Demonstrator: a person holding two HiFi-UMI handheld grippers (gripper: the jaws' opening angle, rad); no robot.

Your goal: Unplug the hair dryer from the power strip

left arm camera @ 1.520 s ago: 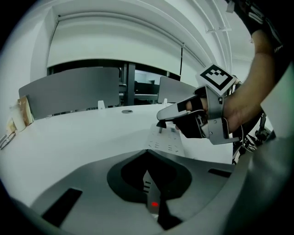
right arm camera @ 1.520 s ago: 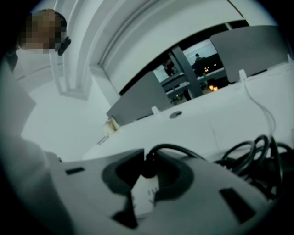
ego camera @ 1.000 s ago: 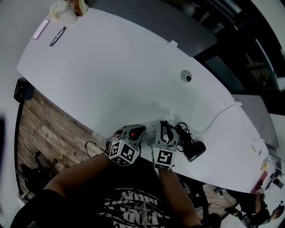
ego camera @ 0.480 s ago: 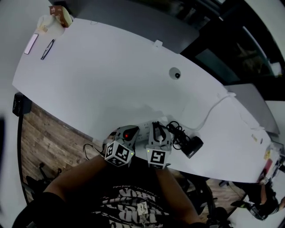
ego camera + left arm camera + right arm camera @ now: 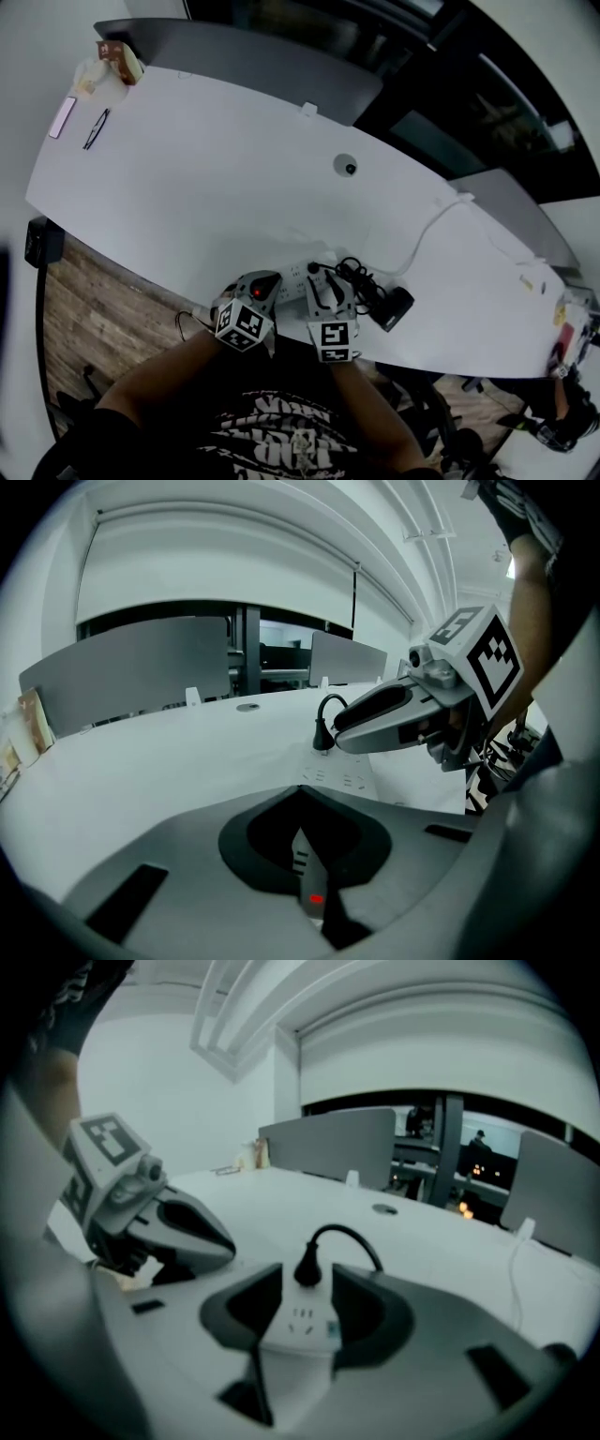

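Clamping the switch end of the slim white plastic power strip (image 5: 300, 1326), where a red light glows, the left hand-held gripper (image 5: 267, 282) holds it on the smooth white surface (image 5: 206, 169). The right hand-held gripper (image 5: 305, 1288) has just been opening, its grey jaws apart either side of the rounded black plug (image 5: 307, 1271), seated in the strip; the black hair dryer (image 5: 390, 307) lies just beside, cord tangled.
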